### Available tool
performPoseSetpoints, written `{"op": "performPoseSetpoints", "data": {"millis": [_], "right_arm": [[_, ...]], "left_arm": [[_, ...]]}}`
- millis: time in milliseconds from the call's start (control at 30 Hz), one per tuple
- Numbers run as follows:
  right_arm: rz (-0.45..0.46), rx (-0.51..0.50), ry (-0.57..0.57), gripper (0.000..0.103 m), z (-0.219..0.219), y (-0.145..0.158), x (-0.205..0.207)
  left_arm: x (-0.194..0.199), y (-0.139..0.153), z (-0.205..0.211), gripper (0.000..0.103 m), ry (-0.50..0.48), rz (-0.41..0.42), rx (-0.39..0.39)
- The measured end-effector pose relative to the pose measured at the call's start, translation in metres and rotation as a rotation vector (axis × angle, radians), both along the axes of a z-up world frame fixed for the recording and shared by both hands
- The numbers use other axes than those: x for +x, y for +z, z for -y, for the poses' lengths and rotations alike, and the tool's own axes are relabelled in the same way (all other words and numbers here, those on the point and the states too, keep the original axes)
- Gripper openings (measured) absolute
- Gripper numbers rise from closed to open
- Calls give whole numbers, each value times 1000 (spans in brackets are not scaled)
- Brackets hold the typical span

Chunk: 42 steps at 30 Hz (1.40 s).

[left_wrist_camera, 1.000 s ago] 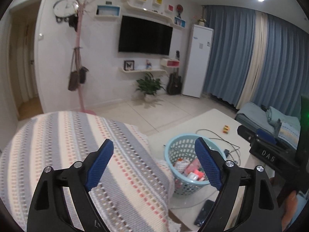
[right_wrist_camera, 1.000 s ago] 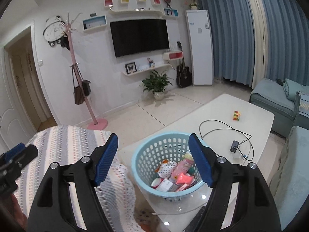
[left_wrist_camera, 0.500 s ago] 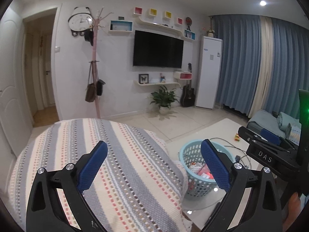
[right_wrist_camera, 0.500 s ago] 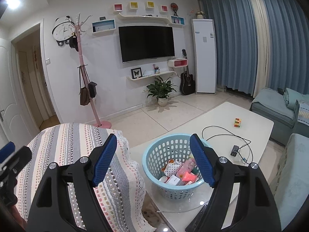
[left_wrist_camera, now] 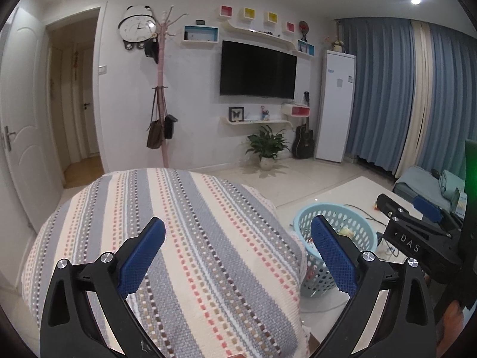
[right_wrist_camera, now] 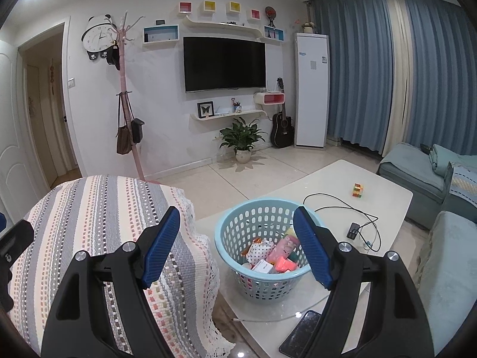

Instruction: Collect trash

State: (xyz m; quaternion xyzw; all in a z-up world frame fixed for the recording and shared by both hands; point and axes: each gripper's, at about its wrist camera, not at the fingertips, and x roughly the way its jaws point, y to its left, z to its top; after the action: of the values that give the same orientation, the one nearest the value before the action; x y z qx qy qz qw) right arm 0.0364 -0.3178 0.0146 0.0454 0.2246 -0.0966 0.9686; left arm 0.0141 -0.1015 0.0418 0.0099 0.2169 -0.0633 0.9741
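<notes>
Right wrist view: right gripper, jaws spread, empty; trash in blue basket on white worktop, beyond the fingertips. Left gripper likewise agape, over striped cover.

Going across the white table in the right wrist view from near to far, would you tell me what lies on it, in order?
Dark phone at the near edge → blue basket of trash → small black charger with its black cable → colourful cube near the far end of the table.
</notes>
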Motion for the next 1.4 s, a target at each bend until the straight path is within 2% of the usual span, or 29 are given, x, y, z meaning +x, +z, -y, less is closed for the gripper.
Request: {"op": "performPoseSetpoints", "data": {"millis": [300,533,900,1400], "right_arm": [[11,-38,5,74,-12,-1,1],[27,-46,16,79,-13,2,0],[22,-11,15,79,-4,0,-2],[19,-24,30,79,-9,3,-2]], "left_arm": [[0,3,-8,95,13,9,-18],[-1,5,-7,95,20,19,-23],[-2,4,-6,95,22,14,-24],[-3,6,-7,95,26,15,-28]]}}
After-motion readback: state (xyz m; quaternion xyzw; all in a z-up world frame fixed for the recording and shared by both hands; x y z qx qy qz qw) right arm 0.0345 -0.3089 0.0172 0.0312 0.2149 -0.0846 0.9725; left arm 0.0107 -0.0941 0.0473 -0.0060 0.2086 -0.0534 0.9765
